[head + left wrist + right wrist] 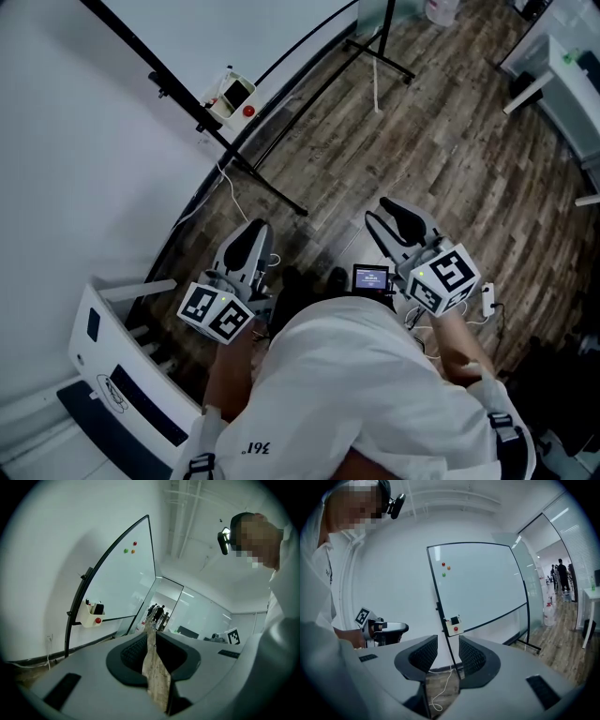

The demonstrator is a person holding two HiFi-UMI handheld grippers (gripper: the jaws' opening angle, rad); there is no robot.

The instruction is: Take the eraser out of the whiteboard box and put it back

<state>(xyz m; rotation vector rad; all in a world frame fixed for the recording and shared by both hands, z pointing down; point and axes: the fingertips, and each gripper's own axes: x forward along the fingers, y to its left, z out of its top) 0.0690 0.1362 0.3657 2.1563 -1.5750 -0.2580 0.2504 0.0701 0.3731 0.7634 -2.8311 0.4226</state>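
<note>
The wood floor [422, 141] fills most of the head view. It lies open ahead of you as far as the whiteboard's black foot bar [272, 192], which runs diagonally through the middle of the frame. The whiteboard [483, 588] stands upright, and its dark side edge crosses the centre of the right gripper view. A white unit [103, 347] sits at the lower left of the head view, near your left gripper [253, 234]. That gripper's jaws stand a narrow slit apart, with only floor showing between them. Your right gripper [398, 214], right of centre, has its jaws wider apart, and nothing is between them either. The box [453, 626] hangs on the board's side post, upper left of centre in the head view, well apart from both grippers. The eraser [454, 619] stands in the box, its dark top above the rim.
</note>
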